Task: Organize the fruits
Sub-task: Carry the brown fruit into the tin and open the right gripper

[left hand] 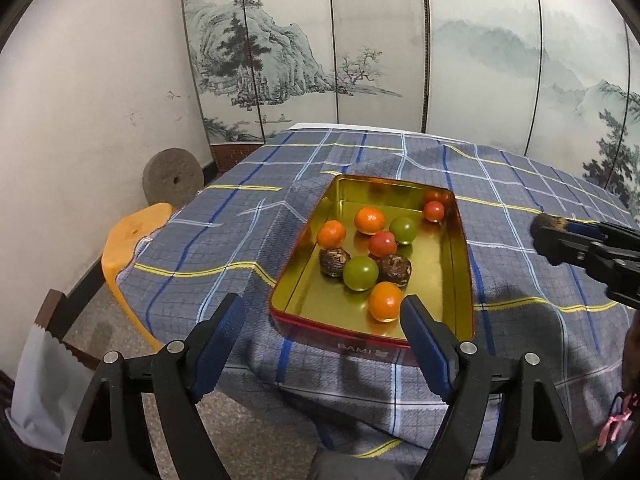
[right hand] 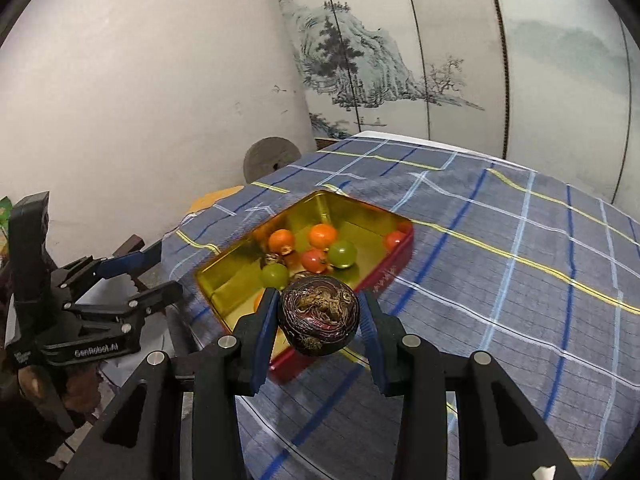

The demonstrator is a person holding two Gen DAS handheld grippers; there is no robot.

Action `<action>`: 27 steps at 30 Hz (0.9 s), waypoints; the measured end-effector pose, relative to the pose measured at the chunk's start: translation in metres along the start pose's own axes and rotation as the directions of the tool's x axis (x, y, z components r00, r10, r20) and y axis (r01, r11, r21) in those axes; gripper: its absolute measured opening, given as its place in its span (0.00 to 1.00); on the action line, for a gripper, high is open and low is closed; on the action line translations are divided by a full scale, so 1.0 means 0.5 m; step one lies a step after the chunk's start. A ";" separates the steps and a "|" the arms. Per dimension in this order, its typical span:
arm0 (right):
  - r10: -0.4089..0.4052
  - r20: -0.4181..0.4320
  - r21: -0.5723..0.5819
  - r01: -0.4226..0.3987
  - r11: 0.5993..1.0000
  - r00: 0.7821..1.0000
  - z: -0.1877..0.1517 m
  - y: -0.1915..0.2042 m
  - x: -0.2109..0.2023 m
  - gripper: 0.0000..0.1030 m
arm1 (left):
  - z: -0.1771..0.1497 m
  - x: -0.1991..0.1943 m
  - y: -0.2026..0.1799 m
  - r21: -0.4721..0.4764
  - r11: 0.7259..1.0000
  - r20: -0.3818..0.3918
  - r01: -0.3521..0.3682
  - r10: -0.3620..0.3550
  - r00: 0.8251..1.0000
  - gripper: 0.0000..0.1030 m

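A gold tin with red outer walls (left hand: 460,280) sits on the checked tablecloth and holds several small fruits: oranges (left hand: 385,301), green ones (left hand: 360,273), red ones (left hand: 382,243) and dark brown ones (left hand: 335,262). My left gripper (left hand: 324,320) is open and empty, above the tin's near edge. My right gripper (right hand: 318,312) is shut on a dark brown fruit (right hand: 318,316) and holds it above the tin's near right corner (right hand: 384,280). It also shows at the right edge of the left wrist view (left hand: 546,236).
The blue checked cloth (left hand: 520,272) covers the table, wrinkled around the tin. An orange plastic stool (left hand: 128,240) and a round stone disc (left hand: 172,180) stand left of the table by the wall. A painted folding screen (left hand: 360,40) stands behind.
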State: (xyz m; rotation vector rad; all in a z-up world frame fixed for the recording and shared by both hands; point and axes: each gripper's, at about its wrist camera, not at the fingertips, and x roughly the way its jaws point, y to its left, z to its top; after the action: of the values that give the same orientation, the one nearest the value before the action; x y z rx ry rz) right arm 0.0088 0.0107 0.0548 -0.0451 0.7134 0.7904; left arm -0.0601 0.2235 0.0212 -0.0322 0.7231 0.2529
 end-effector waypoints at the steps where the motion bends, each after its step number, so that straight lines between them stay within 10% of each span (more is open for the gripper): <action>1: 0.004 -0.005 0.000 -0.004 1.000 1.000 0.003 0.003 0.010 0.36 | 0.000 0.000 0.000 0.001 1.000 -0.003 -0.002 0.002 1.000 0.78; 27: -0.004 -0.125 -0.022 0.001 1.000 0.992 0.048 0.009 0.255 0.37 | -0.008 0.053 0.024 -0.006 1.000 -0.043 0.000 0.000 0.999 0.91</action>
State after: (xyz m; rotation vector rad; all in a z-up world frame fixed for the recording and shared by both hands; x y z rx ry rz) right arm 0.0811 0.1016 -0.0025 -0.1162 0.8227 0.7977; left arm -0.0465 0.2403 0.0012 -0.0432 0.7653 0.2551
